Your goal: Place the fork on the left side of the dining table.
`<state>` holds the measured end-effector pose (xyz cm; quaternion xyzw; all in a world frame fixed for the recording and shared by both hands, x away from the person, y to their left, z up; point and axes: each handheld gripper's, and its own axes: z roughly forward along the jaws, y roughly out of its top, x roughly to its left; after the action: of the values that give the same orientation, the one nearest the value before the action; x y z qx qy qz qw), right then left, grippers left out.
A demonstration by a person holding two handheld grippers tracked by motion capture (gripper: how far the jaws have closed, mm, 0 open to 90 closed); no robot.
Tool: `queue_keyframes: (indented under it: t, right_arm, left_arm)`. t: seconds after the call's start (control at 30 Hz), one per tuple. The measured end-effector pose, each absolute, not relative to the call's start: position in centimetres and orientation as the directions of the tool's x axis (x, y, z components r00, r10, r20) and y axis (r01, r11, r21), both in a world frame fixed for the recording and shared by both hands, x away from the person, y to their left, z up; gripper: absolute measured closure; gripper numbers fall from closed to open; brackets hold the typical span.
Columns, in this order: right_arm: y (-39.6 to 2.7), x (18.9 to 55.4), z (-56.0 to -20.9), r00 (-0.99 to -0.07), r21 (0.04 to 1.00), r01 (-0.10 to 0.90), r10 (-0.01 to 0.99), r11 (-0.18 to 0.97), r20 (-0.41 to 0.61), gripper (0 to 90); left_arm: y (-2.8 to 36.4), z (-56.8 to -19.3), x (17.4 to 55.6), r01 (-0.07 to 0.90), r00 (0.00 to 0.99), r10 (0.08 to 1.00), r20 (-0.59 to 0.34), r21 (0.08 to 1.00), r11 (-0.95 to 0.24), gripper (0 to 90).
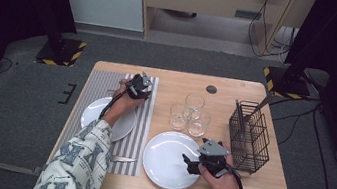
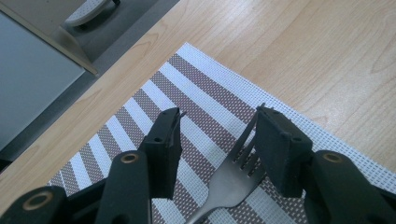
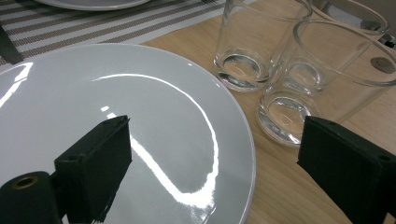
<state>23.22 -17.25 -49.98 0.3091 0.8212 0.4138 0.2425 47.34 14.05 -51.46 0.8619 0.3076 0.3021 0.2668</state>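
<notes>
- Left gripper (image 1: 138, 88) sits over the far end of the striped placemat (image 1: 107, 83), at about 10 o'clock on the desk (image 1: 237, 92).
- Left gripper view: fingers (image 2: 163, 149) apart, fork (image 2: 232, 179) lying on the placemat (image 2: 196, 98) between them, tines pointing to 1 o'clock and touching the inner face of the right-hand finger; the other finger is clear of it, so no clamp.
- Right gripper (image 1: 195, 163) is at the 3 o'clock rim of the near white plate (image 1: 164, 160), at about 5 o'clock on the desk.
- Right gripper view: fingers (image 3: 95, 163) wide apart, nothing between the pads, one over the plate (image 3: 140, 102), the other over bare desk (image 3: 280, 186) just beside the glasses.
- Three clear glasses (image 1: 190, 113) clustered mid-desk, at 12 o'clock from the near plate; nearest glass (image 3: 322, 79) close to the plate rim; cannot tell if it touches.
- Second white plate (image 1: 121, 124) lies on the placemat, partly under the person's left forearm.
- Knife (image 1: 122, 159) at the near edge of the placemat, 9 o'clock of the near plate.
- Black wire basket (image 1: 249, 136) at 3 o'clock on the desk, just beyond the right gripper.
</notes>
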Motion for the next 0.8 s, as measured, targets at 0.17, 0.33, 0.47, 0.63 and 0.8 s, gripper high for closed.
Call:
queue_keyframes:
  t: [0.17, 0.33, 0.47, 0.63, 0.8]
  right_arm:
    - [-17.25, 23.17, -49.90, -0.690, 0.830, 0.307, 0.710, 0.465, -0.142, 9.7]
    - [-17.22, 23.17, -49.90, -0.691, 0.830, 0.306, 0.709, 0.466, -0.143, 9.6]
    - [-17.18, 23.14, -49.92, -0.692, 0.828, 0.308, 0.707, 0.469, -0.143, 9.7]
    - [-17.16, 23.16, -49.93, -0.692, 0.828, 0.309, 0.708, 0.467, -0.142, 9.6]
    - [-17.17, 23.14, -49.92, -0.691, 0.828, 0.309, 0.708, 0.467, -0.142, 9.6]
  left_arm:
    - [14.05, -51.43, 47.23, 0.367, 0.635, 0.687, 0.354, 0.644, -0.671, 51.8]
    - [14.19, -51.51, 47.11, 0.369, 0.635, 0.689, 0.350, 0.646, -0.668, 51.4]
    - [14.36, -51.58, 47.08, 0.374, 0.634, 0.691, 0.348, 0.643, -0.668, 50.4]
    - [14.35, -51.60, 47.08, 0.373, 0.631, 0.691, 0.353, 0.643, -0.669, 50.0]
    - [14.33, -51.65, 47.08, 0.376, 0.629, 0.694, 0.350, 0.645, -0.665, 50.4]
